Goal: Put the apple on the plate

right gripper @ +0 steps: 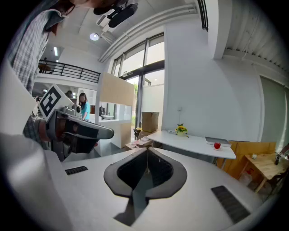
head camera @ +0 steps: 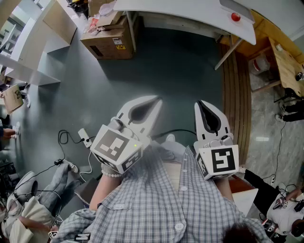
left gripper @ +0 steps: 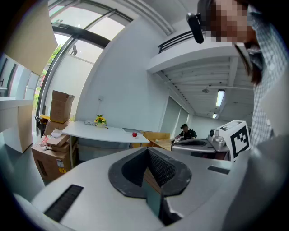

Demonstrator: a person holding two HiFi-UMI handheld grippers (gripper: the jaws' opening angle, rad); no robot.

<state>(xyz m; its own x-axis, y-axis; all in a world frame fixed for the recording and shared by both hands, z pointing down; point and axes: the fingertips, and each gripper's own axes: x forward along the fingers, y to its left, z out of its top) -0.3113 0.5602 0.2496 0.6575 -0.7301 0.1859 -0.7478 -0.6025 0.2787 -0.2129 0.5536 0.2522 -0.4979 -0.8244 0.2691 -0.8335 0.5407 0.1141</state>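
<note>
Standing over grey-green floor (head camera: 171,71), gripping one tool in each hand. At about 8 o'clock from the middle of the head view, the left claw (head camera: 153,102), pointing toward 1 o'clock. Jaws pressed together, dark pads meeting along a single seam, nothing held between them. At about 4 o'clock, the right claw (head camera: 202,105), pointing toward 12. Likewise closed tight and empty, as shown plainly in its own view. Both held well apart from the task's thing.

Far up at 1 o'clock of the head view, the small red apple (head camera: 234,17), resting on a white counter (head camera: 190,13) near its right end, just beside a flat grey item (head camera: 232,4). Also visible in both claw views, far off beyond the jaw tips: toward 11 o'clock from the left tips, toward 3 o'clock from the right tips.

Further left on that counter, yellow flowers (right gripper: 181,129). On the floor at 11 o'clock of the head view, a cardboard box (head camera: 107,42); at 8 o'clock, loose cables (head camera: 71,142); at 6 o'clock, a checked shirt (head camera: 156,204).
</note>
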